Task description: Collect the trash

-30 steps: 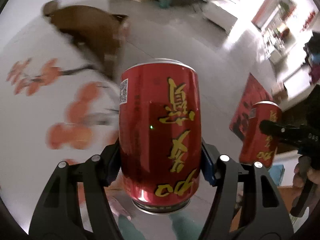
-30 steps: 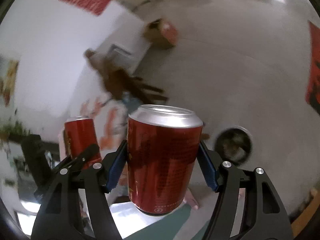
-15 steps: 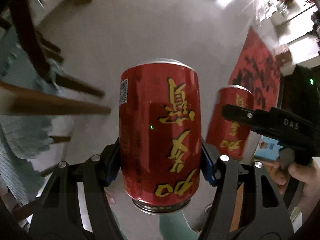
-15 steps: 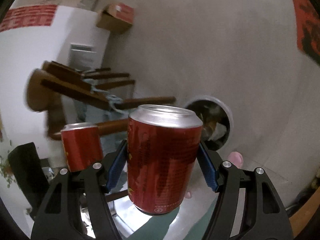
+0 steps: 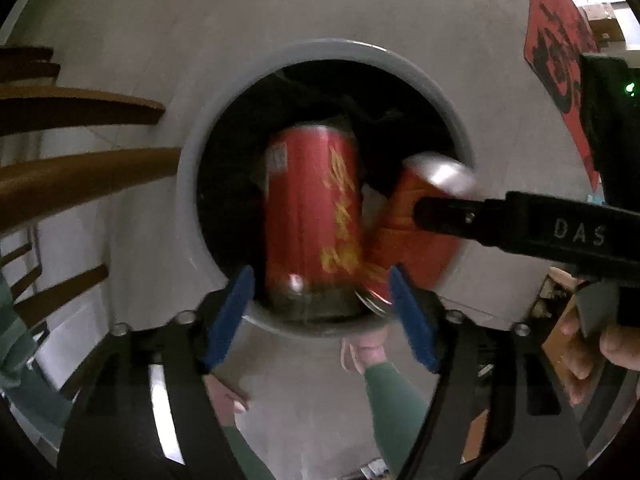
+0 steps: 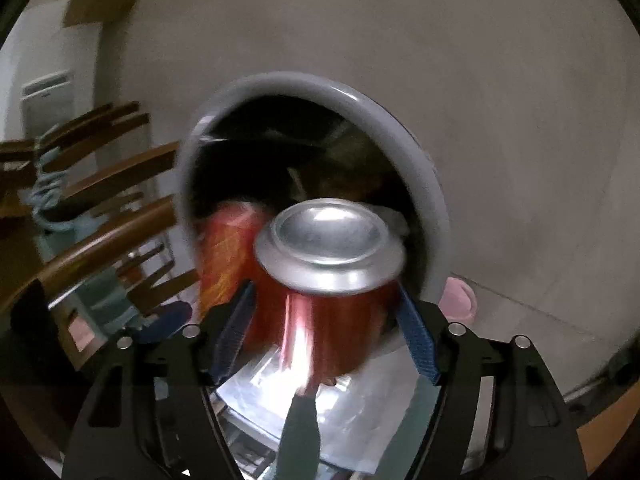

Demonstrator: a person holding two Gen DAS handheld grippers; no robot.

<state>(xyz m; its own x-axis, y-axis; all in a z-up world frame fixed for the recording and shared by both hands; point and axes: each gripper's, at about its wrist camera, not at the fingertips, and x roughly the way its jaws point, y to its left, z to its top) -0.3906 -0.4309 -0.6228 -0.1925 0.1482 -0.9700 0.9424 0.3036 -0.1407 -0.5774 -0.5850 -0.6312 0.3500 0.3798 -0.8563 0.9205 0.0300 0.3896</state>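
Two red cans over the mouth of the grey round bin [image 5: 436, 92], both motion-blurred. Left can [image 5: 312, 216], yellow lettering, roughly upright, sits between the left gripper [image 5: 320, 312] pads with a visible gap on each side; jaws opening, no grip on it. Right can [image 6: 324, 280], silver end toward the lens, tilted, lies between the right gripper [image 6: 324, 332] pads; jaws opening too, pads clear of the can. In the left view the cans look to be touching, right can leaning against the left one. Bin interior dark, contents unclear. Grey floor [image 5: 320, 12] around it, wooden chair legs [image 5: 80, 176] just beside the bin, red mat [image 5: 560, 52] farther off.
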